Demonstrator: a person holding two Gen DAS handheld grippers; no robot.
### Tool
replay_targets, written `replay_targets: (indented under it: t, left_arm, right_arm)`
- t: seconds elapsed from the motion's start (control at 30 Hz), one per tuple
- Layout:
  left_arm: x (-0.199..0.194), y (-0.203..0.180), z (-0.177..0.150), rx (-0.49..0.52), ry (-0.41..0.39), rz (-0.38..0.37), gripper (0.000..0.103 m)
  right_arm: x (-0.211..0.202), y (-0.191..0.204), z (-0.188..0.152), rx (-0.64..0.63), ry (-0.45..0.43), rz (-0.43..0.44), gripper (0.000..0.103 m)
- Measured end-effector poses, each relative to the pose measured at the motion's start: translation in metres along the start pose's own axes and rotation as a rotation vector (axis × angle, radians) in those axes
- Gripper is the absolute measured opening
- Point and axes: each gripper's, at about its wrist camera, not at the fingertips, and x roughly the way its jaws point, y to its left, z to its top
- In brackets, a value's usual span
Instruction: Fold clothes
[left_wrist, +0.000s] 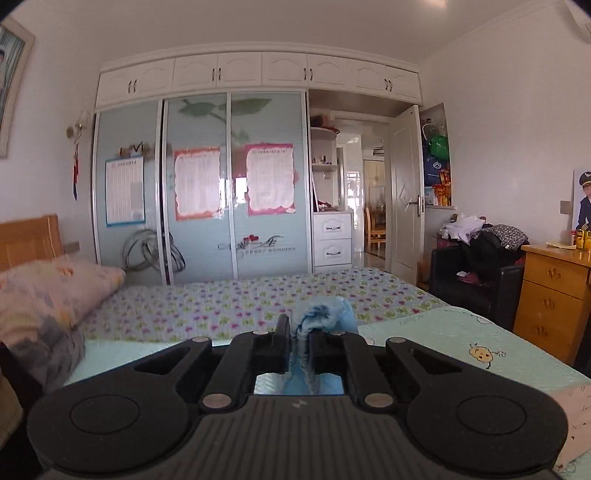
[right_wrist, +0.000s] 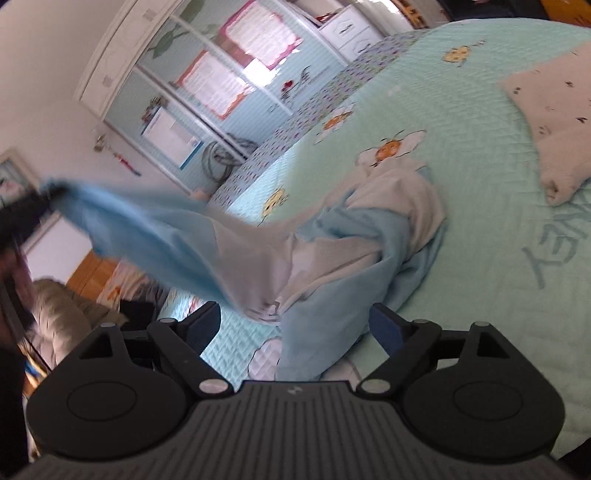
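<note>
Left gripper (left_wrist: 299, 332) pinches a bunched fold of the light-blue and white soft cotton garment (left_wrist: 321, 314), fingers pressed onto the cloth with only that wad between them. Fabric bulges up just ahead of the fingertips and hangs down behind them through the gap in the frame. Gripper is held above the bed; the mint-green quilted bedspread with cartoon bees and flowers (left_wrist: 443, 332) lies below and ahead of it. Further ahead, a floral-print sheet (left_wrist: 221, 299); to its left, a pastel patterned pillow (left_wrist: 48, 291). Far ahead stands the pale blue sliding-door wardrobe (left_wrist: 199, 184).

Right gripper (right_wrist: 295, 325) is spread wide, fingers well apart, nothing between the pads. From its view the same garment (right_wrist: 351, 240) runs from a crumpled heap on the bedspread (right_wrist: 480, 147), just ahead of the fingertips, up and to the left in a stretched blue strip. The strip's far end (right_wrist: 74, 199) meets a dark shape at the left frame edge, too blurred to resolve. One blue edge of the garment drops down between the open fingers, not touching either as far as can be seen. Ahead and to the right, a white speckled cloth piece (right_wrist: 554, 122) lies flat on the bedspread, apart from the heap.
</note>
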Motion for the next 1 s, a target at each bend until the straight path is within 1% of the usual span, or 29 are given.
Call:
replay_targets:
  t: [0.03, 0.07, 0.1, 0.13, 0.17, 0.2, 0.23, 0.3, 0.33, 0.43, 0.53, 0.57, 0.63, 0.67, 0.7, 0.73, 0.77, 0.8, 0.87, 0.9, 0.93, 0.97, 1.0]
  left_arm:
    - [-0.004, -0.003, 0.003, 0.016, 0.003, 0.012, 0.016]
    - [-0.005, -0.006, -0.001, 0.023, 0.019, 0.018, 0.024]
    - [-0.006, -0.006, -0.009, 0.021, 0.039, 0.017, 0.025]
    - [-0.005, -0.005, -0.021, 0.01, 0.062, 0.017, 0.025]
    - [-0.004, -0.002, -0.035, -0.006, 0.087, 0.02, 0.023]
    - [-0.002, 0.001, -0.047, -0.021, 0.11, 0.024, 0.017]
    - [-0.001, 0.005, -0.059, -0.032, 0.128, 0.033, 0.016]
    - [0.0, 0.012, -0.081, -0.058, 0.16, 0.051, 0.013]
    - [-0.002, 0.018, -0.088, -0.076, 0.163, 0.057, 0.013]
    - [-0.008, 0.035, -0.096, -0.122, 0.159, 0.07, 0.013]
    - [-0.01, 0.046, -0.094, -0.131, 0.157, 0.081, 0.014]
    - [-0.01, 0.047, -0.096, -0.138, 0.16, 0.088, 0.017]
    - [-0.013, 0.05, -0.105, -0.166, 0.169, 0.102, 0.027]
    - [-0.014, 0.051, -0.111, -0.179, 0.174, 0.108, 0.042]
    - [-0.017, 0.05, -0.12, -0.185, 0.181, 0.111, 0.061]
    - [-0.021, 0.048, -0.13, -0.19, 0.186, 0.115, 0.072]
    - [-0.026, 0.043, -0.142, -0.187, 0.182, 0.123, 0.088]
    - [-0.032, 0.038, -0.154, -0.185, 0.179, 0.128, 0.096]
    - [-0.044, 0.028, -0.179, -0.178, 0.188, 0.116, 0.102]
    - [-0.049, 0.024, -0.191, -0.177, 0.196, 0.106, 0.102]
    - [-0.053, 0.02, -0.202, -0.182, 0.211, 0.097, 0.102]
    - [-0.055, 0.019, -0.211, -0.198, 0.23, 0.089, 0.102]
    - [-0.057, 0.018, -0.22, -0.214, 0.249, 0.08, 0.102]
  right_arm:
    - [0.001, 0.006, -0.004, -0.026, 0.0, -0.02, 0.088]
    - [0.002, 0.01, -0.007, -0.044, -0.005, -0.045, 0.088]
    - [0.003, 0.013, -0.011, -0.056, -0.011, -0.063, 0.089]
    - [0.005, 0.015, -0.014, -0.062, -0.013, -0.079, 0.089]
    - [0.007, 0.014, -0.017, -0.064, -0.011, -0.098, 0.09]
    - [0.01, 0.012, -0.019, -0.059, -0.003, -0.123, 0.09]
    - [0.013, 0.009, -0.02, -0.046, 0.006, -0.144, 0.09]
    - [0.017, 0.0, -0.018, 0.001, 0.012, -0.148, 0.09]
    - [0.018, -0.005, -0.015, 0.029, 0.012, -0.146, 0.09]
    - [0.022, -0.019, -0.009, 0.116, 0.002, -0.138, 0.09]
    - [0.035, -0.033, -0.005, 0.196, 0.019, -0.115, 0.09]
    - [0.039, -0.036, -0.004, 0.223, 0.02, -0.099, 0.09]
    - [0.048, -0.04, -0.003, 0.255, 0.018, -0.09, 0.09]
    - [0.051, -0.04, -0.003, 0.26, 0.019, -0.1, 0.09]
    - [0.054, -0.039, -0.004, 0.26, 0.022, -0.109, 0.09]
    - [0.056, -0.038, -0.004, 0.257, 0.022, -0.111, 0.09]
    - [0.057, -0.037, -0.004, 0.251, 0.023, -0.109, 0.09]
    - [0.058, -0.035, -0.004, 0.245, 0.023, -0.105, 0.089]
    - [0.061, -0.034, -0.004, 0.237, 0.021, -0.095, 0.086]
    - [0.062, -0.034, -0.004, 0.237, 0.023, -0.098, 0.083]
    - [0.065, -0.035, -0.003, 0.238, 0.028, -0.104, 0.076]
    - [0.068, -0.036, -0.002, 0.242, 0.037, -0.113, 0.072]
    - [0.072, -0.037, -0.001, 0.245, 0.046, -0.122, 0.061]
